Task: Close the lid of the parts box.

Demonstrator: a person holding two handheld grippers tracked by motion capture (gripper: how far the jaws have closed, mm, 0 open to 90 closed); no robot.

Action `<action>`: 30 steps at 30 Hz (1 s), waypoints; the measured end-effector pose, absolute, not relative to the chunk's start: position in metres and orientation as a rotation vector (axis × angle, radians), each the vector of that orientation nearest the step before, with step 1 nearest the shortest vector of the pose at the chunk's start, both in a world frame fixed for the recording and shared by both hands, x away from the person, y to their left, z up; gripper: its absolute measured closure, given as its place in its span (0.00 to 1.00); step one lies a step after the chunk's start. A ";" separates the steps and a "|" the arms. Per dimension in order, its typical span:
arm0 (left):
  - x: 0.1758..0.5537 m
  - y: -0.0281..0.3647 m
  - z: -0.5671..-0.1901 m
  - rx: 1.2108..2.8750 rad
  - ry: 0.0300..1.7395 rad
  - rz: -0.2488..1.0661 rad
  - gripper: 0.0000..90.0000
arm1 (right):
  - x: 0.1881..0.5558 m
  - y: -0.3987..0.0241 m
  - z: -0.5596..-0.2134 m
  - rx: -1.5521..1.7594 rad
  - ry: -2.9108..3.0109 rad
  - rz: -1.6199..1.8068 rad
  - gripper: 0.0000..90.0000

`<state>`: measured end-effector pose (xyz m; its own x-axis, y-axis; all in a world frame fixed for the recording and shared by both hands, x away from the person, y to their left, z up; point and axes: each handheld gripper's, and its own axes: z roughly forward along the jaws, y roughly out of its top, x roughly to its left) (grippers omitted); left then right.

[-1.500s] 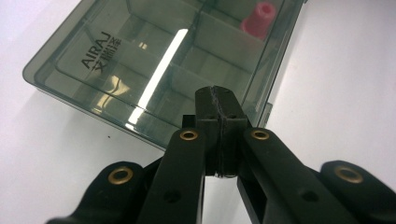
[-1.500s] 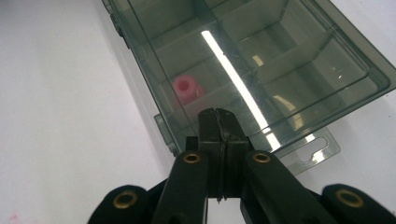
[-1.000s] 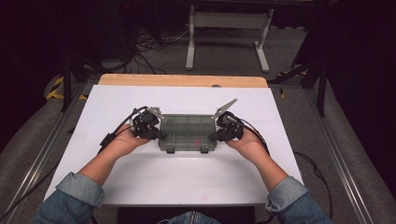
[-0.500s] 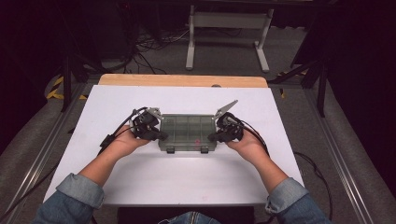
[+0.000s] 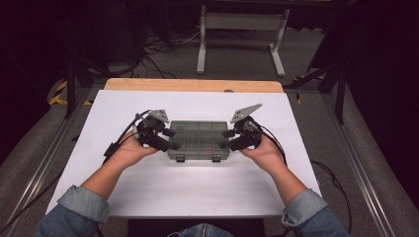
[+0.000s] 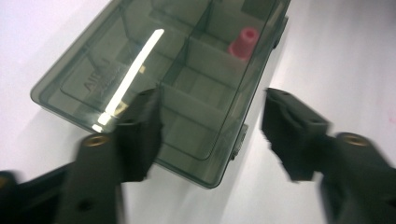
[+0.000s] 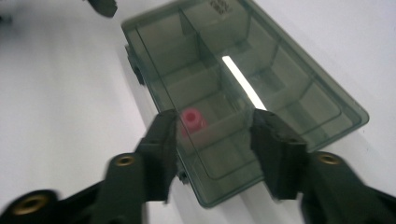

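Observation:
A smoky see-through compartment box with a shut lid lies on the white table. Two latches face the person. A small pink piece sits in one compartment. My left gripper is at the box's left end, its jaws having just been opening; a corner of the box lies between them, unpressed. My right gripper stands at the right end, jaws likewise just opened, astride the box's end near the pink piece. Both are open.
The table has a wooden strip along its far edge. A pale metal stand and cables lie on the floor beyond. Metal rails run along both sides. White surface lies in front of and around the box.
Both grippers' jaws have spread apart at the ends of the box. The hands and the box stay where they were.

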<state>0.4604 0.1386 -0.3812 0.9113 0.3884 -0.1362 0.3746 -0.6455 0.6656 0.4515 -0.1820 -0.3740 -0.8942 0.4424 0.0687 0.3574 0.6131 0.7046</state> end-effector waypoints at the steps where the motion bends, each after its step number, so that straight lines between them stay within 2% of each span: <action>1: 0.460 0.139 -0.380 2.325 0.540 0.034 0.31 | 0.451 -0.182 -0.373 0.673 2.708 1.167 0.44; 6: 0.458 0.142 -0.376 2.304 0.554 0.007 0.15 | 0.445 -0.181 -0.368 0.644 2.650 1.224 0.16; 11: 0.452 0.150 -0.373 2.247 0.564 0.013 0.05 | 0.442 -0.181 -0.365 0.623 2.619 1.258 0.05; 15: 0.444 0.158 -0.371 2.201 0.581 0.046 0.02 | 0.438 -0.183 -0.362 0.599 2.607 1.271 0.00; 30: 0.407 0.181 -0.367 2.121 0.589 0.184 0.02 | 0.409 -0.199 -0.353 0.507 2.468 1.336 0.00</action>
